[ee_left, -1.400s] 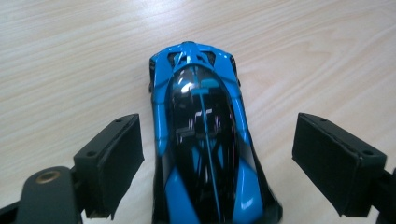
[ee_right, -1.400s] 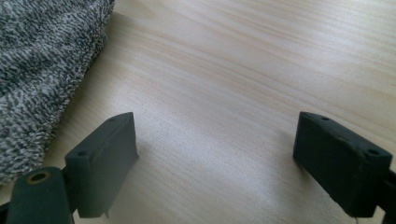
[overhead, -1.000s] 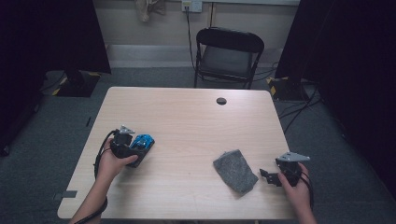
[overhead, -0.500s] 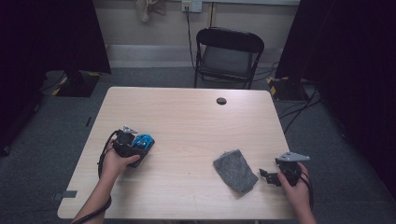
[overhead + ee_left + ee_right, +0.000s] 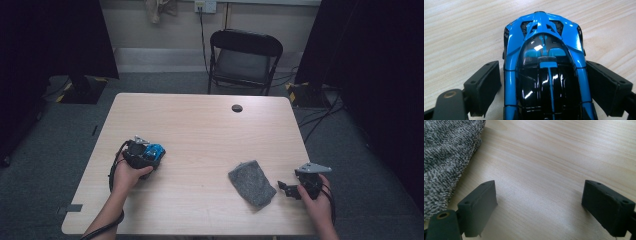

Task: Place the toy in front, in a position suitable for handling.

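A blue and black toy car [image 5: 157, 149] [image 5: 544, 50] sits on the wooden table [image 5: 200, 125] at the left. My left gripper [image 5: 151, 153] [image 5: 542, 82] is open around it. One jaw stands along each side of the car, with a thin gap at the left pad [image 5: 485, 87]. A grey speckled cloth [image 5: 251, 183] [image 5: 446, 157] lies flat at the right front. Just right of the cloth, my right gripper [image 5: 285, 189] [image 5: 540, 202] is low over bare wood, open, with nothing between its jaws.
A small black round cap [image 5: 237, 108] is set in the table near its far edge. A black folding chair [image 5: 243, 57] stands behind the table. Cables [image 5: 320, 117] run over the floor at the right.
My left hand has crept slightly to the right, closer around the car. The car, the cloth and my right gripper have kept their places.
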Demonstrator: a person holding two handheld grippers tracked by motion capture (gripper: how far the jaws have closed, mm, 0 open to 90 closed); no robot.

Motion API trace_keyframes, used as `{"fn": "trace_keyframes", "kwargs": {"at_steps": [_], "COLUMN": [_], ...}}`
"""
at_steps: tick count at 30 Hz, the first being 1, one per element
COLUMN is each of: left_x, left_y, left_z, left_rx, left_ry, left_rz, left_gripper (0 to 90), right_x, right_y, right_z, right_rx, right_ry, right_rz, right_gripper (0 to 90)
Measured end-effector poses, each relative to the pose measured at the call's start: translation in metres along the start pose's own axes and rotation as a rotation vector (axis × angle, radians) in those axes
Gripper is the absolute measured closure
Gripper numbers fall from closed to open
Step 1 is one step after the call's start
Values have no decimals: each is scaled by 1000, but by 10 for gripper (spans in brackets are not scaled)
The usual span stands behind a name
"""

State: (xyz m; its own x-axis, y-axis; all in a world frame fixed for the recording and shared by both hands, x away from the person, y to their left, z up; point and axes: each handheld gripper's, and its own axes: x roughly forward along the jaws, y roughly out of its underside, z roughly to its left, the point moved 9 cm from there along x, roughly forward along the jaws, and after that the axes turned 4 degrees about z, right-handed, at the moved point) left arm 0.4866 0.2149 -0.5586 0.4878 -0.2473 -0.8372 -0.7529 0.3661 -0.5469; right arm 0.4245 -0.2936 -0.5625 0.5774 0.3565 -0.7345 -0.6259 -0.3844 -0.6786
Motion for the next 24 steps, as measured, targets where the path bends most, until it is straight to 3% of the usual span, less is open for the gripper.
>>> {"fn": "trace_keyframes", "kwargs": {"at_steps": [2, 6, 14, 24], "left_x": [0, -1, -1, -3], "left_y": [-1, -1, -2, -2], "left_z": [0, -2, -3, -4], "left_rx": [-12, 17, -12, -17], "left_ry": [0, 17, -2, -11], "left_rz": [-17, -35, -45, -35], "left_gripper": [165, 247, 255, 260], "right_x": [0, 0, 0, 0], "right_y": [0, 0, 0, 0], "right_z": [0, 0, 0, 0], "right_rx": [0, 0, 0, 0], "right_ry": [0, 0, 0, 0], "right_rz": [0, 0, 0, 0], "right_gripper": [120, 120, 120, 120]}}
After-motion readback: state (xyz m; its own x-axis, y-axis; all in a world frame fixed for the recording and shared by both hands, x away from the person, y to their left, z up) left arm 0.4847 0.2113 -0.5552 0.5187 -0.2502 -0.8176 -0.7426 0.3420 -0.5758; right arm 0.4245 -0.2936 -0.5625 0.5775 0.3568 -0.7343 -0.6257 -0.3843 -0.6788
